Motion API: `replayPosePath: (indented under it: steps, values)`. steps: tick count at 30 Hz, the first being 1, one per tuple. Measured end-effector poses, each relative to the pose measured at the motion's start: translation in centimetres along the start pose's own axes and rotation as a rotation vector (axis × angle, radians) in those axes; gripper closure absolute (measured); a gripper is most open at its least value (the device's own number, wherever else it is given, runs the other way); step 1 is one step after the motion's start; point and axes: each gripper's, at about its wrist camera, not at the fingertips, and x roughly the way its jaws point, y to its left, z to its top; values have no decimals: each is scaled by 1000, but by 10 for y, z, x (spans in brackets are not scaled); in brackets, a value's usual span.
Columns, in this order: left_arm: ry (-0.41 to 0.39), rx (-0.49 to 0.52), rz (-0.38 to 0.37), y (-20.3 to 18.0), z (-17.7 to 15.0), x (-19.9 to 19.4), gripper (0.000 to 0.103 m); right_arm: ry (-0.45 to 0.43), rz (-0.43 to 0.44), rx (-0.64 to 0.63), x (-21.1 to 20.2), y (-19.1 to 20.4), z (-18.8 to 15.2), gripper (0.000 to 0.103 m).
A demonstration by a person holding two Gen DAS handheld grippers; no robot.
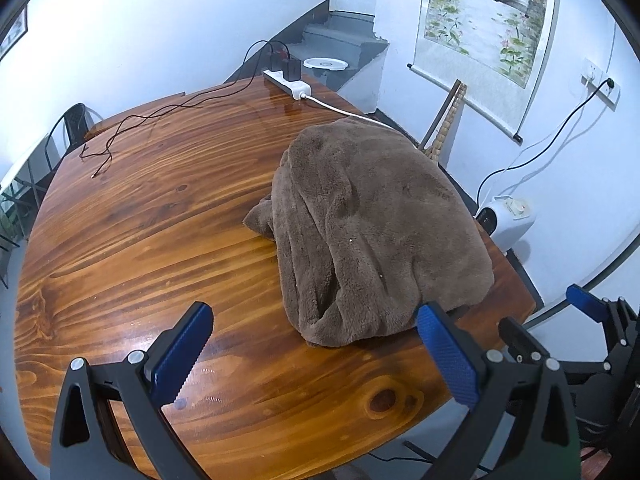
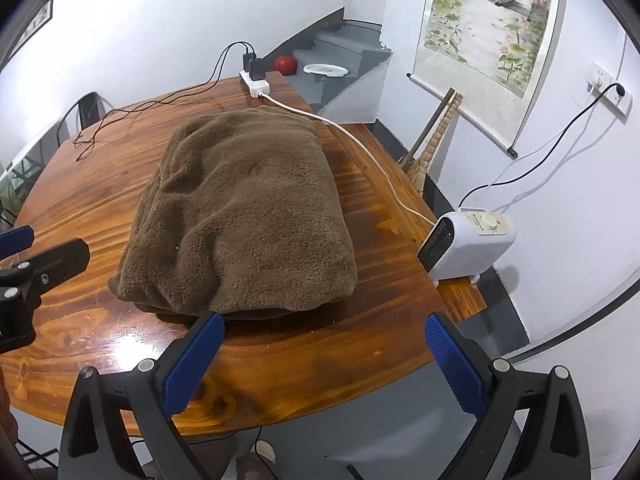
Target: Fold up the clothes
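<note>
The left gripper (image 1: 314, 334) hovers over the near edge of the wooden table (image 1: 132, 216), fingers spread wide and empty. A folded brown fleece garment (image 2: 240, 216) lies mid-table, just beyond both tools. The right gripper (image 2: 324, 344) hangs level at the near edge, blue pads (image 2: 454, 364) wide apart, holding nothing.

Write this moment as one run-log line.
brown fleece garment: folded on table | left hand-held gripper: open, empty | right hand-held gripper: open, empty
</note>
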Motion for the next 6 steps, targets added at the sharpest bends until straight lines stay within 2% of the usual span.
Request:
replayPosePath:
  steps: [6]
  values:
    - [13,19,-28,-6,-4,-1,0,-6,-11,-9,-4,-1,-3,1]
